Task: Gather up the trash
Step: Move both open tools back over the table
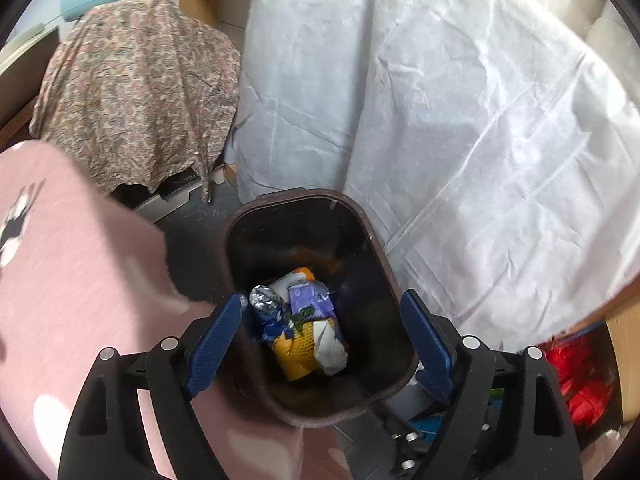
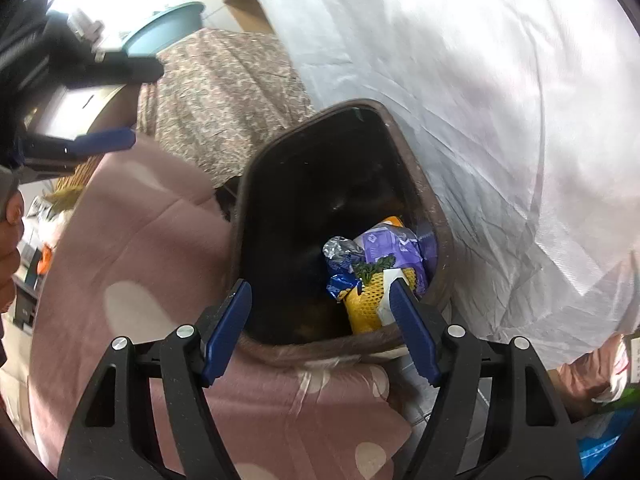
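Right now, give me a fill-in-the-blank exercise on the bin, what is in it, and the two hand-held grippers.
1. The crumpled wrappers lie at the bottom of the dark ____.
2. The left hand-held gripper hovers above them with its jaws ____.
3. The right hand-held gripper holds ____ between its blue pads.
4. The big sheet draped behind the trash bin is ____ in colour.

Missing words: bin; open; nothing; white

1. The right gripper gapes empty above a dark bin.
2. Crumpled wrappers (purple, yellow, foil) lie inside.
3. Pink cloth borders the bin.
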`<state>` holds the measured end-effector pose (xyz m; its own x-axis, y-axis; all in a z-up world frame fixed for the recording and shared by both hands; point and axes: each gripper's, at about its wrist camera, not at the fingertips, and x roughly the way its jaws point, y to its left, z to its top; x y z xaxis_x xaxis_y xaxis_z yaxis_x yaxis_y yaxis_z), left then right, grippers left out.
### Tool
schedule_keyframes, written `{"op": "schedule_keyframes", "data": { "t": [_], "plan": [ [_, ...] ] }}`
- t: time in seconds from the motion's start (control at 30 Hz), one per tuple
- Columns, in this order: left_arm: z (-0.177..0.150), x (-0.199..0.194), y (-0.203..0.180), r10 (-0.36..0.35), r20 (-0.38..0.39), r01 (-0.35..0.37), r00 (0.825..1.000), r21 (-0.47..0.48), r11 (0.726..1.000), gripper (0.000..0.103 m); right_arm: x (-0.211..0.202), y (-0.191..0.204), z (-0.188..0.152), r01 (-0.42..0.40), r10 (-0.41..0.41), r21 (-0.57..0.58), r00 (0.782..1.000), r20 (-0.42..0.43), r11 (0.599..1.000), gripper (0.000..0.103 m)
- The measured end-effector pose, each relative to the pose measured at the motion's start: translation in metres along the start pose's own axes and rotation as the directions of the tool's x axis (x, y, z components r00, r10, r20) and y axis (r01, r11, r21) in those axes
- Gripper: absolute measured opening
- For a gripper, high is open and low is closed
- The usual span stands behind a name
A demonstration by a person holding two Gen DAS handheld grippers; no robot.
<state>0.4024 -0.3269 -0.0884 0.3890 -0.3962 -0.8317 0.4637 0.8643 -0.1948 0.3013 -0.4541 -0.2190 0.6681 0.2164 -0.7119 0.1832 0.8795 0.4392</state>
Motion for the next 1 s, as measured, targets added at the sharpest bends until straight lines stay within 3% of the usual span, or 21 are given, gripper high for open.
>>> {"op": "schedule_keyframes", "data": {
  "t": [0.17, 0.47, 0.7, 1.0],
  "plan": [
    [-0.026, -0.04, 0.027, -0.003, 0.058, 0.002, 0.998, 0.006, 1.0, 0.081, -0.023, 0.027, -0.005, -0.012, 0.014, -0.077, 1.0, 0.021, 0.997, 0.072],
    [-0.073, -0.115, 0.075, 0.065, 0.174, -0.071, 0.983, 0.034, 0.997, 0.085, -0.057, 0.088, -0.007, -0.056, 0.066, -0.223, 0.997, 0.036, 0.973, 0.072],
    [-0.109, -0.151, 0.127, 0.082, 0.163, -0.075, 0.983, -0.047, 0.996, 0.085, -0.077, 0.137, -0.016, -0.081, 0.096, -0.323, 0.995, 0.033, 0.943, 0.072],
    [-0.158, -0.189, 0.188, 0.228, 0.179, -0.21, 0.957, -0.114, 0.971, 0.086, -0.085, 0.214, -0.014, -0.152, 0.165, -0.463, 0.986, -0.012, 0.873, 0.072]
  ]
}}
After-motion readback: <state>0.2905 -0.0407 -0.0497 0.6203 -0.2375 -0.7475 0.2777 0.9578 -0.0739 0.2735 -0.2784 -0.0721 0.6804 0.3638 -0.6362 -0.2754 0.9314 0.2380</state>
